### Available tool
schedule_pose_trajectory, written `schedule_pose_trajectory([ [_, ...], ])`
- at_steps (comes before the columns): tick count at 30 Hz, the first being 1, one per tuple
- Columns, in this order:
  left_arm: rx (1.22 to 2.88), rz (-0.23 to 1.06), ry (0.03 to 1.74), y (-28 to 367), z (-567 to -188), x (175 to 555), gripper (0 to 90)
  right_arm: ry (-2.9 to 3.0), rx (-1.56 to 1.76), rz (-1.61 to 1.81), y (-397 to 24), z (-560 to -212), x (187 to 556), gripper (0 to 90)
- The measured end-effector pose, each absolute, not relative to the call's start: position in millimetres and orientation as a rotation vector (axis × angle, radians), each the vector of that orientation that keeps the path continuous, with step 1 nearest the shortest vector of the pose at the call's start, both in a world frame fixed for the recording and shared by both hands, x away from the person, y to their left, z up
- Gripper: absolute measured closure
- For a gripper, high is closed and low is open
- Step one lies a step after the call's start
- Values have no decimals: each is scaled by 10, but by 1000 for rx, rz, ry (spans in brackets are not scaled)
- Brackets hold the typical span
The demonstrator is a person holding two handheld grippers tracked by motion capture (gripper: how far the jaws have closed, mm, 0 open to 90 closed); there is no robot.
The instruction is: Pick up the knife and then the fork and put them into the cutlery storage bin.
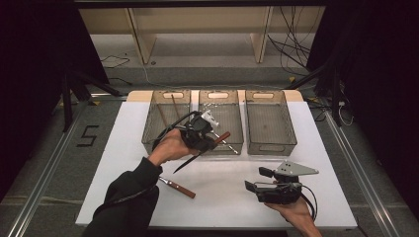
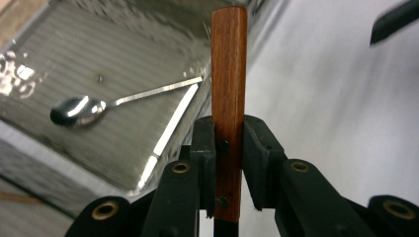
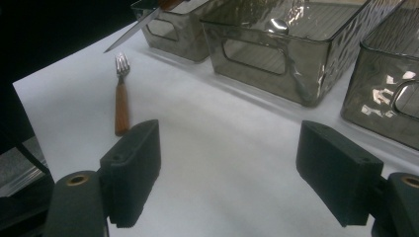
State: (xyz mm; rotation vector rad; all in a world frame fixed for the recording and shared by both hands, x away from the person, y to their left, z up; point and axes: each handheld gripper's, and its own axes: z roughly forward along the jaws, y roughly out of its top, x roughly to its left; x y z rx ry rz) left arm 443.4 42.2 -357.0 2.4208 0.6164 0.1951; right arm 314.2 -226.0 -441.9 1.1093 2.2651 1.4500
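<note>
My left gripper (image 1: 206,142) is clamped on a knife (image 1: 200,152), both pads pressing the sides of its wooden handle (image 2: 228,94). In the high view the knife hangs in the air, tilted, at the front edge of the middle bin (image 1: 221,148): the handle end points up toward the right, the dark blade slants down toward the left over the white desk (image 1: 123,148). In my left gripper view the handle stands straight up between the jaws, and beyond it a spoon (image 2: 79,109) lies on the floor of the middle bin.

My right gripper (image 1: 257,181) rests low near the front right of the desk, its jaws spread wide with nothing between them.

A fork (image 1: 177,187) with a wooden handle lies flat on the desk in front of the left bin (image 1: 148,129), well apart from both grippers. The left bin holds thin sticks I cannot identify. The right bin (image 1: 271,147) stands just beside the middle one.
</note>
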Motion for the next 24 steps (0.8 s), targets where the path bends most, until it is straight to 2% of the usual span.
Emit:
schedule_pose_trajectory([
  [24,2197,244,651,-324,-3218,4920,761,2269,1094,1485,-2237,-4421,3107,245],
])
